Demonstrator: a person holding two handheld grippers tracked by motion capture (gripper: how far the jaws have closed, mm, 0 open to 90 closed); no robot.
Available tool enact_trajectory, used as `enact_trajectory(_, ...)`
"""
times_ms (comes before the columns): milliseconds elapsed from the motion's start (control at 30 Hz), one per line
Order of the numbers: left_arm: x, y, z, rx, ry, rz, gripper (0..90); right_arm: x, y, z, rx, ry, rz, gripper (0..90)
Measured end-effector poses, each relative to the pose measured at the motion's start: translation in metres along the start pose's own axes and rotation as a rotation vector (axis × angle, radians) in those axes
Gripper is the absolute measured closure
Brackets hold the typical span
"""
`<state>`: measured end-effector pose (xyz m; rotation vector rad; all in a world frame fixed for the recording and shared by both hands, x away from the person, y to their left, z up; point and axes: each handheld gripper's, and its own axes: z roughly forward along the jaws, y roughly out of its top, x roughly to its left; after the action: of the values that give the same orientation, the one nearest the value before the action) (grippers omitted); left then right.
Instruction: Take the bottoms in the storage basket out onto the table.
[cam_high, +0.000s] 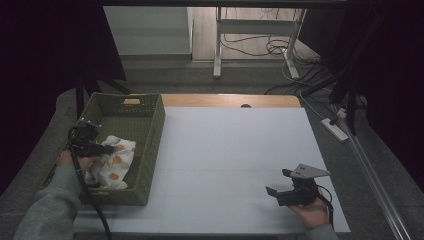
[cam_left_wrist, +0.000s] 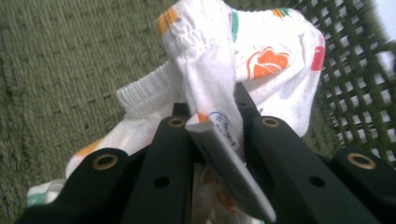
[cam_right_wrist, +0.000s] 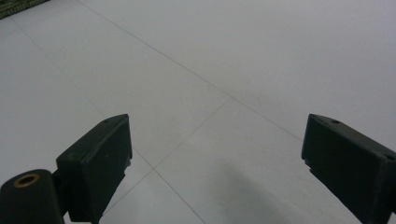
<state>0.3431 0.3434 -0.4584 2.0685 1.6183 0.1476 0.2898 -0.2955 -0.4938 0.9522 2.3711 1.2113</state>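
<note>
A white cloth garment (cam_high: 114, 162) with orange, red and green prints lies in the green woven basket (cam_high: 150, 145) at the table's left. My left gripper (cam_high: 107, 149) reaches into the basket and is shut on a fold of that garment (cam_left_wrist: 210, 88), which bunches up between the black jaws; a small label shows at the pinch. My right gripper (cam_high: 280, 184) rests low over the white table at the front right, jaws wide apart with nothing between them. In the right gripper view its two black fingertips (cam_right_wrist: 100, 158) frame bare white tabletop (cam_right_wrist: 210, 70).
The white table top (cam_high: 235, 150) stretches between basket and right hand. The basket's lattice wall (cam_left_wrist: 359, 93) stands close behind the garment. Beyond the table's far wooden edge (cam_high: 225, 100) are a desk frame, cables and a power strip (cam_high: 336, 129) on the floor.
</note>
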Motion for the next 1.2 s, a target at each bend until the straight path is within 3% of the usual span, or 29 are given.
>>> enact_trajectory(733,-0.011,-0.002,-0.023,-0.175,-0.02,-0.012,82.9,0.0,0.0,-0.001,-0.003,-0.008,0.003,9.0)
enact_trajectory(1200,-0.016,-0.006,-0.039,-0.291,-0.06,-0.022,82.9,0.0,0.0,-0.001,-0.004,-0.009,0.003,9.0)
